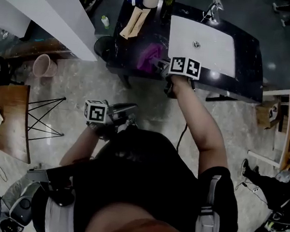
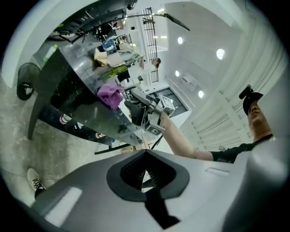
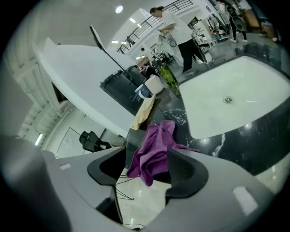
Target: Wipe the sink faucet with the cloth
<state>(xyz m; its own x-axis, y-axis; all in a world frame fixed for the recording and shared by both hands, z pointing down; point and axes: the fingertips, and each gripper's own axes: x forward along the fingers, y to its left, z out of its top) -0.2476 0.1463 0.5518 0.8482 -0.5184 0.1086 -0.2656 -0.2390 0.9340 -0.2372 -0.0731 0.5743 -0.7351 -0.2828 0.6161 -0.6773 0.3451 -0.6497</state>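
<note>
Right gripper: fingers spread wide. The purple cloth lies crumpled between them, neither pad pressing on it, with one fold hanging past the near edge of the dark table. The white sink sits beyond and to the right of these fingers. The faucet stands at the sink's far rim, well apart from them.

Left gripper: fingers closed together, nothing between them, well short of the table.
</note>
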